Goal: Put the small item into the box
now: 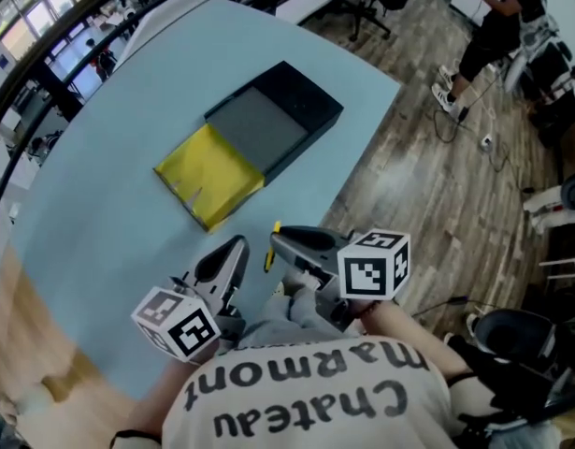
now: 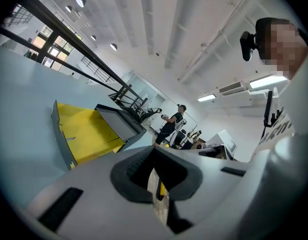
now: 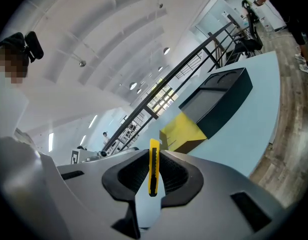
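Note:
A small yellow utility knife (image 3: 154, 167) stands upright between the jaws of my right gripper (image 3: 153, 176), which is shut on it. In the head view the knife (image 1: 275, 247) pokes out of the right gripper (image 1: 280, 241) over the table's near edge. The box lies further out on the table: a black tray (image 1: 271, 118) with a yellow flap (image 1: 208, 176) folded out toward me. My left gripper (image 1: 233, 251) hovers beside the right one. Its jaws (image 2: 156, 176) stand together with only a thin slit and nothing held. Both gripper views show the box ahead, its yellow flap (image 2: 88, 128) (image 3: 181, 133) nearest.
The round light-blue table (image 1: 109, 223) ends at a curved edge on the right, above wooden flooring (image 1: 437, 204). A person (image 1: 500, 28) stands far back by office chairs and equipment. A black chair base (image 1: 521, 344) sits low at the right.

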{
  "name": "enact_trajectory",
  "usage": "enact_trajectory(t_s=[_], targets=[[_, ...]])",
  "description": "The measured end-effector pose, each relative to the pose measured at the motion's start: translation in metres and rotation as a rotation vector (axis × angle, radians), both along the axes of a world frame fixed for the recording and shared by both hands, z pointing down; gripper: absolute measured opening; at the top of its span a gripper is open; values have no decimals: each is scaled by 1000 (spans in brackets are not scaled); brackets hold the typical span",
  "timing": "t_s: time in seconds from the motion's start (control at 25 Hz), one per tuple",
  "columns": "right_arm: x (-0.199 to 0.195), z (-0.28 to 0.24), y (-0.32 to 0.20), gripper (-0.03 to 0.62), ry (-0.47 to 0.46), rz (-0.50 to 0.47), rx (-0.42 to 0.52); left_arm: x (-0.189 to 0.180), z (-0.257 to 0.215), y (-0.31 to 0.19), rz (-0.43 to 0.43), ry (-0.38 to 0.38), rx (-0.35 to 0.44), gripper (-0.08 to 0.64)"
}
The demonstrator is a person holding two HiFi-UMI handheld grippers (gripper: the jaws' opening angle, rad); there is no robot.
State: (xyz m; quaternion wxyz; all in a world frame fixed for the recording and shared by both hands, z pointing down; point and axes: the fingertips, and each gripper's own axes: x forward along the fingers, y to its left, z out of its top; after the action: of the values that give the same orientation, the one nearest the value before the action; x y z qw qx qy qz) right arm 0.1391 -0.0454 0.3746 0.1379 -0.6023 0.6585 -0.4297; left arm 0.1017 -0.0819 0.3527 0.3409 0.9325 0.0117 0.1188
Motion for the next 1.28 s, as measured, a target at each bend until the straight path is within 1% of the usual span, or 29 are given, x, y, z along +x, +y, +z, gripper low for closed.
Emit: enact_trajectory(t_s=[0.28,0.56,0.76,0.96,1.16,1.28], targets=[[-3,6,-14,80,-8,-29,-9,-2,8,-10,-27,-9,0,2],[13,19,-27,80,-27,-27,-22,-2,23,-25,-66,-6,-17,2],[27,13,-54,80,-24,-57,-31,-8,26,-53,-145,-3,-38,2],[38,14,-89,80,-13,-127,-45,-8,33,-79,-219,-18,-44,2],[37,17,-124,80,1,-243,-56,-7,38,-100,-298,-27,-44,2],[33,22,-142,80,-21,-315,-81,-6,40,-114,-362,-30,-45,2]])
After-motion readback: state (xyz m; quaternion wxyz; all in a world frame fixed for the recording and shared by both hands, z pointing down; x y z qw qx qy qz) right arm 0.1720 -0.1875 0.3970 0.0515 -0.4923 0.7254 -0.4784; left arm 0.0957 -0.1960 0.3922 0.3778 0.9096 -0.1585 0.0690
